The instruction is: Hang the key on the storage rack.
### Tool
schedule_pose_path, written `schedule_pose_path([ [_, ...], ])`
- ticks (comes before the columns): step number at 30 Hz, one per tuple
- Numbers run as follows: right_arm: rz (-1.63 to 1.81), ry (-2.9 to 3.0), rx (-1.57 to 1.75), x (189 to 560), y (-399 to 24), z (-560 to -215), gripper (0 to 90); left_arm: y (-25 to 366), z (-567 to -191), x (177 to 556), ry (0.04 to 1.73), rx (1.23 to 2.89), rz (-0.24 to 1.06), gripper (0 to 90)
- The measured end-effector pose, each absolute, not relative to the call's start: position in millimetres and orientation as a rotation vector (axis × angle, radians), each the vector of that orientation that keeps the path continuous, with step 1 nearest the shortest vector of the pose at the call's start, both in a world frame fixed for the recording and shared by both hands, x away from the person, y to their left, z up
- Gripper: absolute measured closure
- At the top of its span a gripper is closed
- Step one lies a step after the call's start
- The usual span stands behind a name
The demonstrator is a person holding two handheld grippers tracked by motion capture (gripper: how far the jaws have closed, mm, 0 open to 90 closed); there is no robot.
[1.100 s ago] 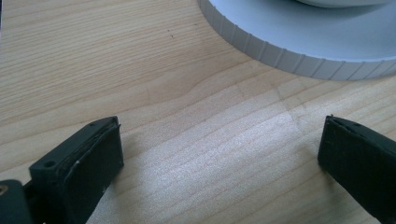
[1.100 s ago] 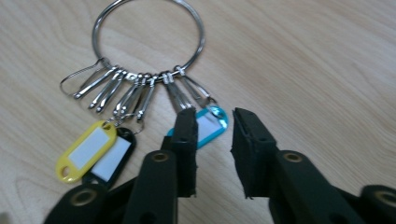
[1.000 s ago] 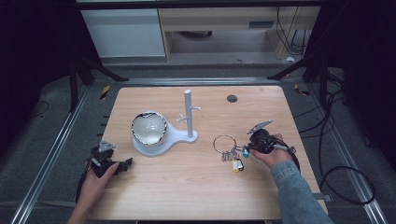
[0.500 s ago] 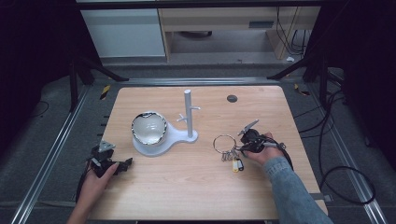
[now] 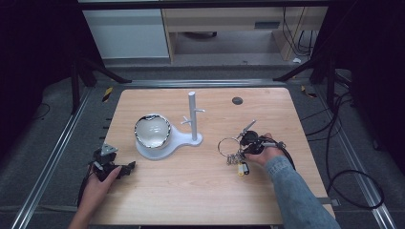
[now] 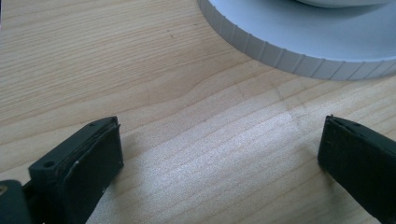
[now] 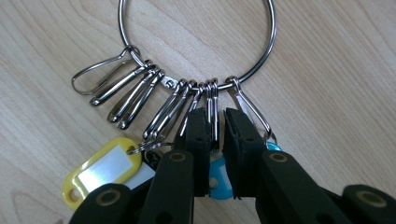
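Keys on a large steel key ring [image 7: 196, 44] lie flat on the table [image 5: 200, 191], right of the white hook stand [image 5: 192, 119] and straight ahead of the right gripper [image 7: 215, 126]. Its jaws are nearly closed, pinching one clip [image 7: 212, 105] among the row (tags trail back beneath them). The left gripper [image 6: 219, 154] is much farther off, wide open and holding nothing.

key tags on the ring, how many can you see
2, perhaps more hidden. A yellow tag lies at lower left of the ring; a blue tag sits behind the right tongs, mostly covered by them.
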State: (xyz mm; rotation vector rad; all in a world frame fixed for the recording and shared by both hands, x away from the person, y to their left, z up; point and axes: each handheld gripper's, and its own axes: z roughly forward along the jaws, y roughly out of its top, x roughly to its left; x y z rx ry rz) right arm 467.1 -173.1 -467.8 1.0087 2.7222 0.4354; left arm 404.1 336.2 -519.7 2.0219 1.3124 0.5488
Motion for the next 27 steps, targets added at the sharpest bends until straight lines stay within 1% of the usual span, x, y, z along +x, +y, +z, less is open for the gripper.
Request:
schedule_pose_path([
  [4,0.428,2.731,1.009,470.1,-170.4,-467.4,80.9,336.1,-519.7,404.0,1.314,2.020,0.548,0.0],
  [5,0.414,2.746,1.012,471.7,-168.7,-467.1,83.1,336.0,-519.7,404.0,1.315,2.020,0.548,0.0],
  [7,0.396,2.758,1.017,473.4,-167.5,-466.5,83.7,336.2,-519.7,404.1,1.312,2.022,0.549,0.0],
  [13,0.383,2.787,1.029,478.0,-167.5,-465.9,83.8,336.2,-519.7,404.1,1.312,2.022,0.549,0.0],
  [25,0.238,2.887,1.040,489.2,-160.8,-460.8,85.0,336.1,-519.7,404.0,1.314,2.020,0.548,0.0],
  [27,0.222,2.903,0.996,490.7,-161.2,-458.9,85.1,336.2,-519.7,404.1,1.312,2.022,0.549,0.0],
])
